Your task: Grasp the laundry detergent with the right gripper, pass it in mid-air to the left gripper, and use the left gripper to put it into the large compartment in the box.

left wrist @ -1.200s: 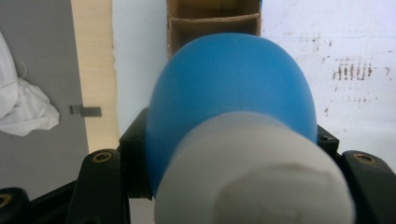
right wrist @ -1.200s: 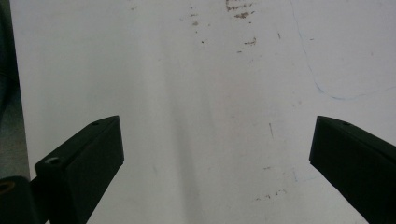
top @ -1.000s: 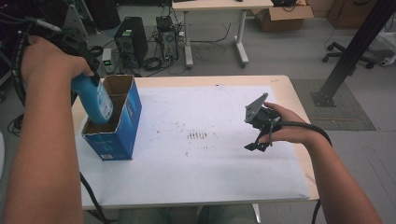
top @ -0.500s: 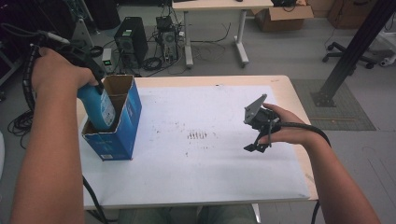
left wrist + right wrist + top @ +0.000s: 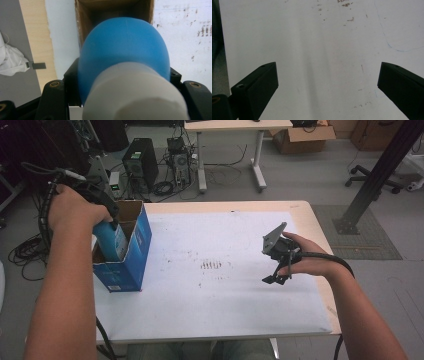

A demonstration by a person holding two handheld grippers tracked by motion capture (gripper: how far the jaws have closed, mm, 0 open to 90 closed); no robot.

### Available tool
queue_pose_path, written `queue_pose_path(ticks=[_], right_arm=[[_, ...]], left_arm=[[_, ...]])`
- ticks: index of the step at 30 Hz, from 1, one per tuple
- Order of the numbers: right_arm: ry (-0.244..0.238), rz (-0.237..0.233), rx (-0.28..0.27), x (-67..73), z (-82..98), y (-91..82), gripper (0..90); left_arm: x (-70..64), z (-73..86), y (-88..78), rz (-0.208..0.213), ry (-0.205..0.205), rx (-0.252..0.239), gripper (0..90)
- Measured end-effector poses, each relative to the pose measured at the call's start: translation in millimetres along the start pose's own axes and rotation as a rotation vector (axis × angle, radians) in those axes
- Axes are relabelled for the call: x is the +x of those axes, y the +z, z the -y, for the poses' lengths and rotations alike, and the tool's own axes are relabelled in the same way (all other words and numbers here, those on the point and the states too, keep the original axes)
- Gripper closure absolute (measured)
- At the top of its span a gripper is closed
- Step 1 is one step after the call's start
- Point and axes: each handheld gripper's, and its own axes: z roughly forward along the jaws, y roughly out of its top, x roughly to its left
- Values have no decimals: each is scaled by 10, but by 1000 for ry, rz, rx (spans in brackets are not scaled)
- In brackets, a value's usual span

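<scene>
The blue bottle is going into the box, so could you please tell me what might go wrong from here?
1. The bottle leans as it enters the box; its base may catch the cardboard rim.
2. The box stands near the table's left edge, unsteadied; a push could slide or tip it.
3. The left gripper holds the bottle near its white cap; it could swing in the fingers.

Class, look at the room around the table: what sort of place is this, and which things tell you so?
Probably a workshop or lab. A computer tower stands on the floor among loose cables, a cardboard box sits beneath a desk, and an office chair stands nearby.
</scene>
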Motion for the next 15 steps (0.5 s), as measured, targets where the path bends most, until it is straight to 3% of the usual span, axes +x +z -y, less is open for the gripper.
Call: queue_pose_path(ticks=[15], right_arm=[[-1,-6,0,-12,-6,3,32]], left_arm=[[27,-24,346,13,-7,23,380]])
